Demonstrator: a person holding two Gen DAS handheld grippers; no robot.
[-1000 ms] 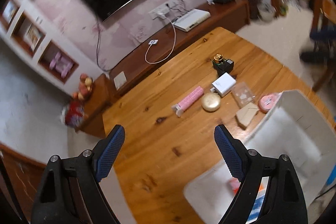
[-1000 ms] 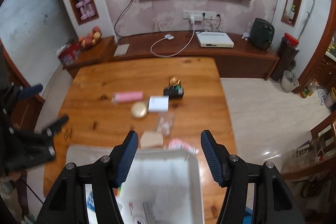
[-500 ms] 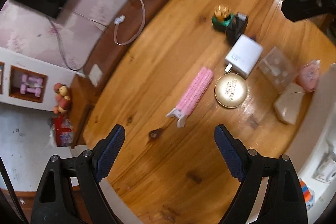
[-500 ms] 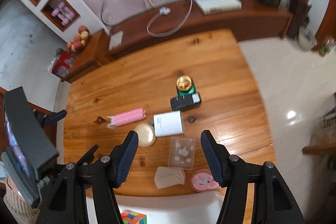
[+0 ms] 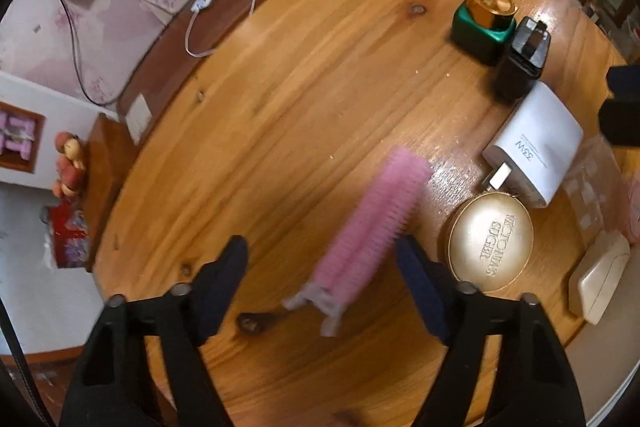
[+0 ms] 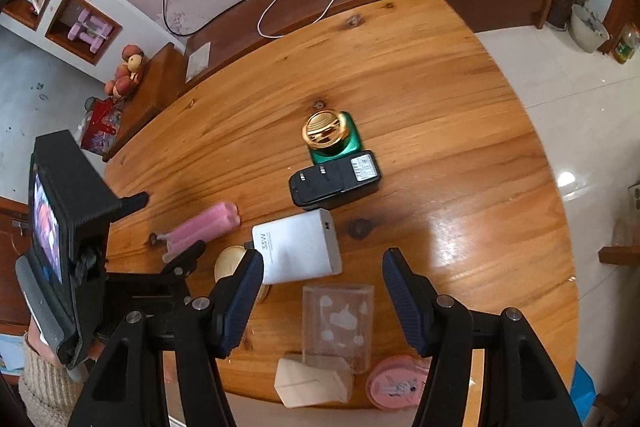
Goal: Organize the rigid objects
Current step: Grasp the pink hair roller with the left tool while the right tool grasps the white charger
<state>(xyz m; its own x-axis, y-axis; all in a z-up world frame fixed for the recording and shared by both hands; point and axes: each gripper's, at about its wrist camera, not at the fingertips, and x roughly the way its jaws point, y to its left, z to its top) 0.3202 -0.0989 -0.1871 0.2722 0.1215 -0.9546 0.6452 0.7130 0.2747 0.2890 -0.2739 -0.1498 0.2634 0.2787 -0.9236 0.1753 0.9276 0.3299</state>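
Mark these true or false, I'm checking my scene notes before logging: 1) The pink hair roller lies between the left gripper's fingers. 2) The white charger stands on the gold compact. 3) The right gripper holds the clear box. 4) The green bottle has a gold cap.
1) True: the pink hair roller lies on the table between the fingers of the left gripper, whose jaws have just been closing without pressing on it.
2) False: the white charger lies on the table beside the gold compact.
3) False: the right gripper is open above the clear box.
4) True: green bottle.
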